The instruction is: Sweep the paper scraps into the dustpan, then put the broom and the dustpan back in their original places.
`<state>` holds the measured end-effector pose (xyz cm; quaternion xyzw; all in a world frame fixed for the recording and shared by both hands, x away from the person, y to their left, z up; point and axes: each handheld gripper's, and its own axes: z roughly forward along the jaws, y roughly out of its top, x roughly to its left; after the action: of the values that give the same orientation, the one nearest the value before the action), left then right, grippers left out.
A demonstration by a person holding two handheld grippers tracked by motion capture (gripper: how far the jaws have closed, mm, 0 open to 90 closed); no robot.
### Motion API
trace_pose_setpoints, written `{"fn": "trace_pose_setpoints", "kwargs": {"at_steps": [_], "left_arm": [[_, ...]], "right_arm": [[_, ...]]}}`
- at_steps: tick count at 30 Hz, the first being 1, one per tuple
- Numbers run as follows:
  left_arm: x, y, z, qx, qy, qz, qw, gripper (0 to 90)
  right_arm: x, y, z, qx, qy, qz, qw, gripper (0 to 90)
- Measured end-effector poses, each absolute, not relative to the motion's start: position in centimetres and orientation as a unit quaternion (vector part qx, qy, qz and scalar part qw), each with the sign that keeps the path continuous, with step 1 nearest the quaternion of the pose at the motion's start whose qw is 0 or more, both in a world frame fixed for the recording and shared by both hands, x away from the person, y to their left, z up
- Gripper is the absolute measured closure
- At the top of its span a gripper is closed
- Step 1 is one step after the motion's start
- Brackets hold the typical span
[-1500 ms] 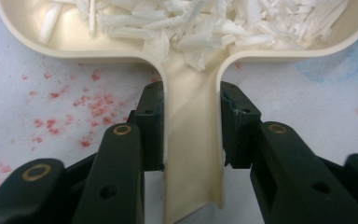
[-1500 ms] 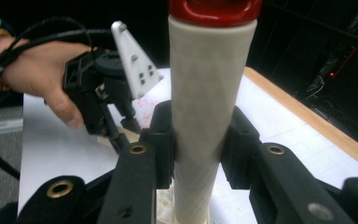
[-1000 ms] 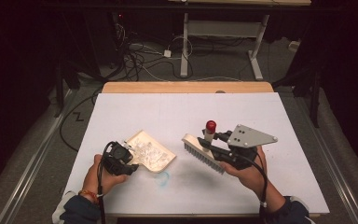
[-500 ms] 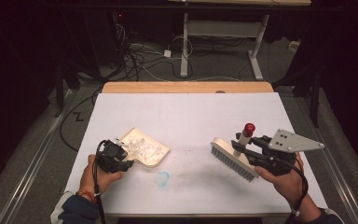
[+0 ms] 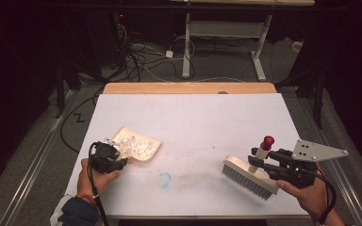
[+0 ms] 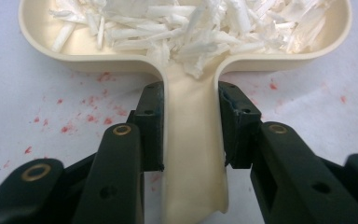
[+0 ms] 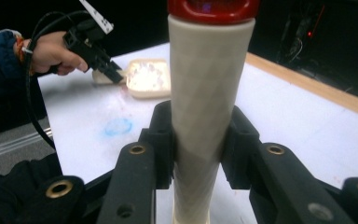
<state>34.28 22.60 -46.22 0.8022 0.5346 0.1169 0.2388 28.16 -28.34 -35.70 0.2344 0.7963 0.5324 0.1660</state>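
Note:
A cream dustpan [image 5: 139, 146] holding white shredded scraps [image 6: 191, 23] lies on the white table at the left. My left gripper [image 5: 122, 161] is shut on the dustpan's handle [image 6: 191, 154], its pads pressed on both sides. At the right my right gripper [image 5: 255, 162] is shut on the cream handle [image 7: 207, 93] of a brush [image 5: 247, 178] with a red cap [image 5: 267, 140]. The grey bristles point down, at or just above the table. The dustpan [image 7: 148, 77] and the left gripper [image 7: 116, 73] also appear far off in the right gripper view.
A faint blue smear [image 5: 164, 179] marks the white table top [image 5: 193, 117] between the two tools, and red specks [image 6: 88, 107] dot the surface around the dustpan handle. A wooden strip [image 5: 188, 88] edges the far side. Cables and table legs lie on the floor beyond.
The right gripper has carried the brush from beside the dustpan out to the right side of the table. The left gripper and dustpan have shifted slightly left.

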Motion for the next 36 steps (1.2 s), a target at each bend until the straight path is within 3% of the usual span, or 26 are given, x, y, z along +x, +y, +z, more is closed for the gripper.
{"fn": "trace_pose_setpoints", "kwargs": {"at_steps": [16,26,36], "left_arm": [[33.2,19.6,-46.6,0.811,0.512,0.105,0.262,53.0],[31.9,19.0,-46.4,0.82,0.488,0.11,0.278,48.7],[30.0,19.7,-45.8,0.819,0.425,0.191,0.336,36.5]], "right_arm": [[30.4,-29.3,-37.2,0.267,0.804,0.506,0.161,70.2],[35.1,-29.1,-37.6,0.327,0.789,0.485,0.188,63.8],[40.1,-29.2,-37.9,0.397,0.776,0.426,0.241,58.0]]}}
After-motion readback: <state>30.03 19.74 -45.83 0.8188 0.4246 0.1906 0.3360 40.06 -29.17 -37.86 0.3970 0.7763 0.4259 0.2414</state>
